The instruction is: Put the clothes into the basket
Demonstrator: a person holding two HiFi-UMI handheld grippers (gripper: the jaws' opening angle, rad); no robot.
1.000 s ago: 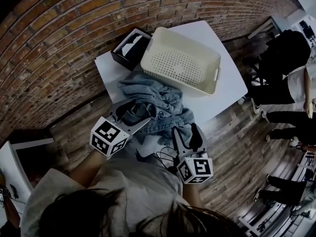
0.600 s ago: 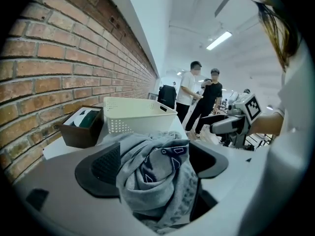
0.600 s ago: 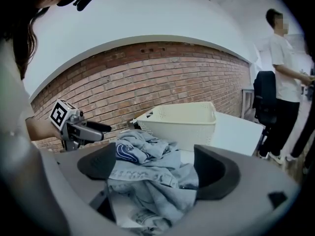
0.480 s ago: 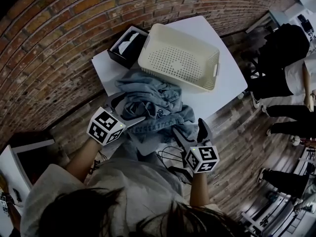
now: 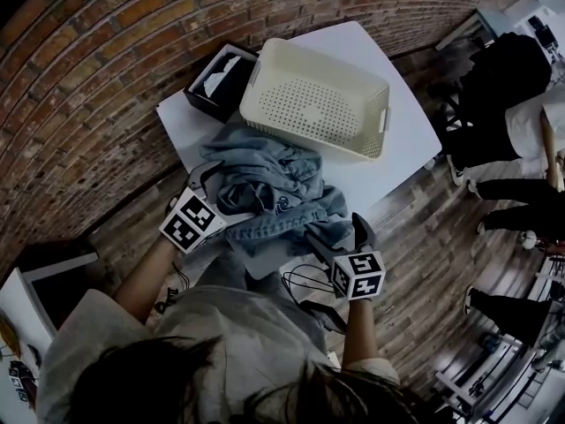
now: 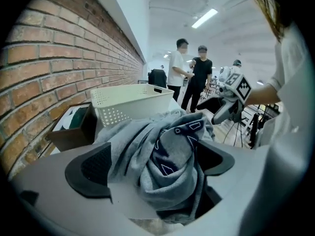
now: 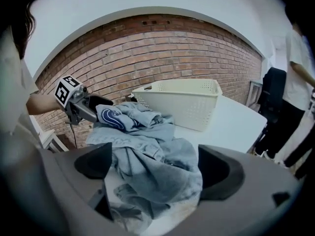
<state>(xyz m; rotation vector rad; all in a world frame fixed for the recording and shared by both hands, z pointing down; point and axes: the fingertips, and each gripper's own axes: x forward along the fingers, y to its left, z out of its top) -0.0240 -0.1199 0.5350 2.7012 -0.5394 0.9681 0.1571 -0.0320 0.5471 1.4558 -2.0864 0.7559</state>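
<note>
Both grippers are sinking toward the near edge of the clothes (image 5: pixel 269 184) compared with a second ago, and their jaws have just been opening as they come down. The clothes, a crumpled heap of pale denim and grey fabric, are lying on the white table (image 5: pixel 402 153) at the middle of the frame, just below the basket (image 5: pixel 318 104) and not in it.

The heap is stretching along a diagonal, from the upper left near the basket's corner down to the lower right, where one denim end is trailing over the table's near edge. That long axis is running roughly parallel to the basket's long side.

The left gripper (image 5: pixel 231 191) is sitting at the heap's left flank with its jaws standing wide. In the left gripper view a bunched fold with a dark printed patch is lying between them, but the pads are not squeezing it. The right gripper (image 5: pixel 335 230) is sitting at the lower right end, its jaws also spread, with loose denim lying in the gap and no pinch on it.

Judging by this, the task is only beginning: the basket is showing its bare perforated floor, nothing is inside, and the whole heap is waiting to be gripped, lifted and dropped in.

A black box (image 5: pixel 216 82) is standing at the upper left, touching or just beside the basket's end.
</note>
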